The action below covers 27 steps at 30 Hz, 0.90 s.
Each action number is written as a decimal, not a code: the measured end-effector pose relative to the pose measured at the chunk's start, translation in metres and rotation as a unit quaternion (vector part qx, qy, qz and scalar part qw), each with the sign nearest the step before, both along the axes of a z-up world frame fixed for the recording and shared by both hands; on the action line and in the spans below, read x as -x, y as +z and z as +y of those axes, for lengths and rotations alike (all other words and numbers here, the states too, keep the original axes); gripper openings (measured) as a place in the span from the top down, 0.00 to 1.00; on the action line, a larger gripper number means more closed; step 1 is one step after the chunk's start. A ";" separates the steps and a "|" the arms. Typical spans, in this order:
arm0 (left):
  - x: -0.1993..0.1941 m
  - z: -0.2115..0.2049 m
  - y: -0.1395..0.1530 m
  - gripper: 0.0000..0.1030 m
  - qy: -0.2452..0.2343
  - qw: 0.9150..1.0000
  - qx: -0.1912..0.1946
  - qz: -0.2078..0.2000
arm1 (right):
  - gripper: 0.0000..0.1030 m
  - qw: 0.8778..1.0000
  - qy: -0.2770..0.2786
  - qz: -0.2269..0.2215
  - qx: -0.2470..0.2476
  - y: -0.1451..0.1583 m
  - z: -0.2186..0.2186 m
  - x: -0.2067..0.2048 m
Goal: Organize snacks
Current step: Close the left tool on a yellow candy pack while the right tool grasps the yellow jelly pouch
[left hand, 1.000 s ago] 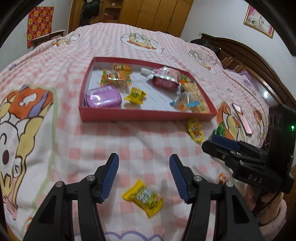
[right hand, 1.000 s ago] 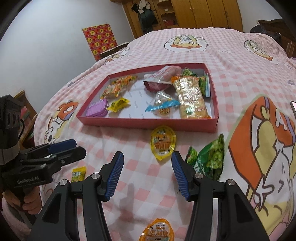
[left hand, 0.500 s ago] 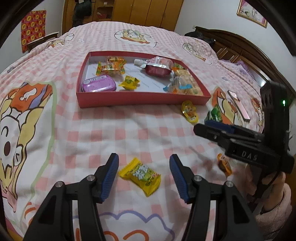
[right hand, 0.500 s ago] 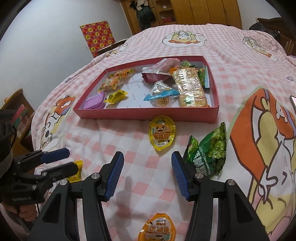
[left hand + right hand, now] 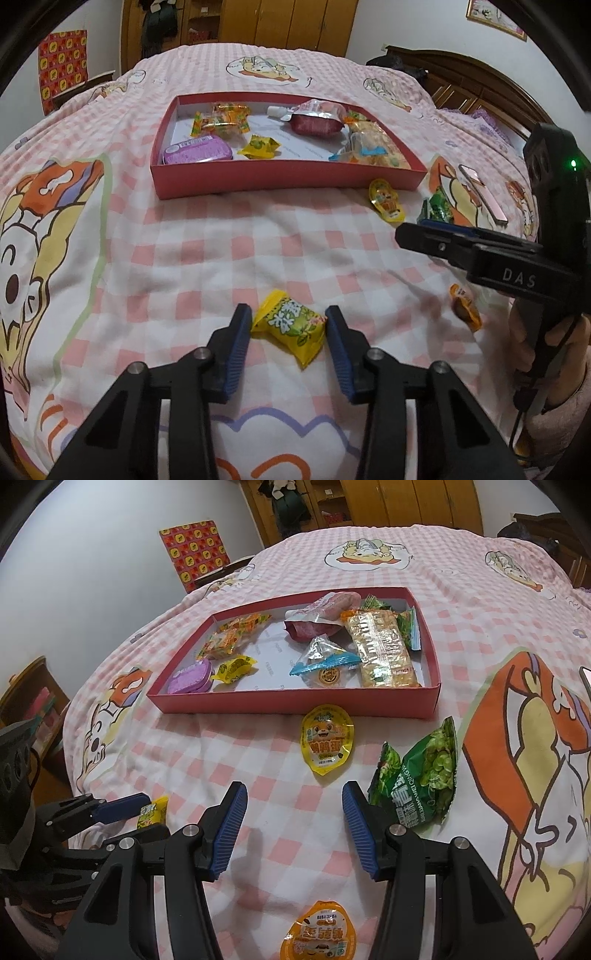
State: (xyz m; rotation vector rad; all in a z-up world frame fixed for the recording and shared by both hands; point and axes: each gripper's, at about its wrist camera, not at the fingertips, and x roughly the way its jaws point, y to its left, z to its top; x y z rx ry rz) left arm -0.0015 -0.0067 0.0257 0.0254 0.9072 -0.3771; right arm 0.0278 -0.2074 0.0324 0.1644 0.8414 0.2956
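**Left gripper closing on yellow candy; right idle**

Left wrist view: left gripper (image 5: pixel 288 328) at lower centre, jaws straddling the yellow candy (image 5: pixel 291 325) on the pink checked bedspread (image 5: pixel 207 258). The jaws have just been closing, candy between them. Both pads look to be at or touching the wrapper ends; can't call it a firm clamp yet, wrapper not visibly squashed. Red tray (image 5: pixel 280 177) sits upper centre, already holding several snacks. Right gripper (image 5: pixel 436 236) enters from the right edge, held by a hand (image 5: pixel 546 354) at lower right.

Right wrist view: right gripper (image 5: pixel 293 830) at lower centre, jaws apart, nothing between them. Loose items around it: yellow round pack (image 5: pixel 327 744) just below the tray's (image 5: pixel 295 701) front wall, green snack bag (image 5: pixel 421 779) to the right, orange round pack (image 5: pixel 319 932) at bottom centre. Left gripper and its candy show at lower left.

Step, as I read it: pick of the yellow candy, mid-grasp. Next: finish the squeeze, lift clear of the fabric, carry up-frame over the tray's front wall, release in a bare patch. Three more loose packs remain.
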 end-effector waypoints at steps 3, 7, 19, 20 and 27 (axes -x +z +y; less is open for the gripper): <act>-0.001 0.001 0.002 0.64 0.002 1.000 0.001 -0.004 | 0.47 1.000 0.000 0.001 0.000 -0.001 0.000 -0.001; -0.004 0.002 0.004 0.67 0.006 1.000 0.005 -0.009 | 0.47 1.000 -0.001 0.003 0.001 -0.002 0.000 -0.003; -0.010 0.009 0.000 0.68 0.020 1.000 0.016 -0.005 | 0.47 1.000 -0.016 -0.007 0.017 0.001 0.004 -0.028; -0.011 0.010 -0.001 0.68 0.020 1.000 0.016 -0.005 | 0.47 1.000 -0.018 -0.008 0.021 0.001 0.004 -0.030; -0.010 0.010 -0.003 0.67 0.020 1.000 0.017 -0.005 | 0.54 0.998 -0.027 -0.021 0.052 0.001 0.011 -0.039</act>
